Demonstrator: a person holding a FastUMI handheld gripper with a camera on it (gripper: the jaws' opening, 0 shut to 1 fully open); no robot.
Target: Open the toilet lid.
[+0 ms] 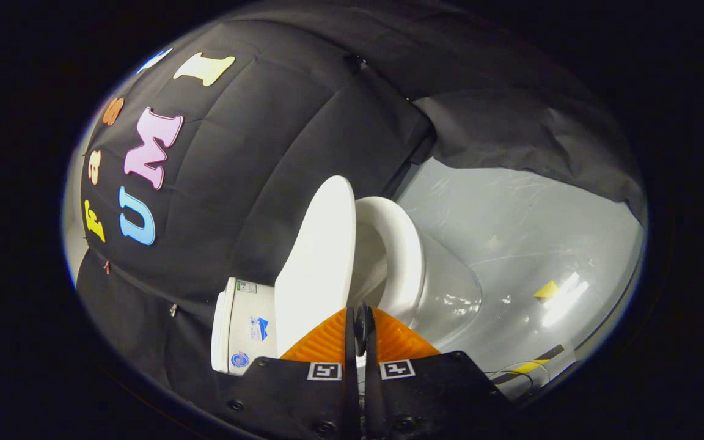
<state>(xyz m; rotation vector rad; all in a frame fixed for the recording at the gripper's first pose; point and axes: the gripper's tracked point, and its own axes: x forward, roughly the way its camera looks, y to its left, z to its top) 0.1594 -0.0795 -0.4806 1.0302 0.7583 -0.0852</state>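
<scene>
Toilet lid (pixel 318 263) stands raised, swung up off the seat and leaning back toward the tank (pixel 245 327), its pale flat face turned toward my camera. Seat ring (pixel 402 256) is exposed beside it, white and oval, with the bowl opening (pixel 370 263) visible between lid and ring. My whole view is rolled, so the toilet appears tipped on its side; the tank sits against the black cloth wall (pixel 278 134) and carries a few small stickers I cannot make out. My gripper (pixel 360 324) is closed: the two orange ribbed fingers (pixel 327 342) sit pressed together with only a thin dark seam between them, nothing held there. Fingertips lie just ahead of the lid's lower edge, near the hinge end, overlapping it in the view; whether they touch it I cannot tell. Black finger carriers (pixel 425 391) each bear a small square marker. Beyond the bowl (pixel 450 299), the grey glossy floor (pixel 529 226) shows glare patches, a small yellow tape piece (pixel 546 289), and a yellow-and-black strip (pixel 529 365) with thin cable next to it
</scene>
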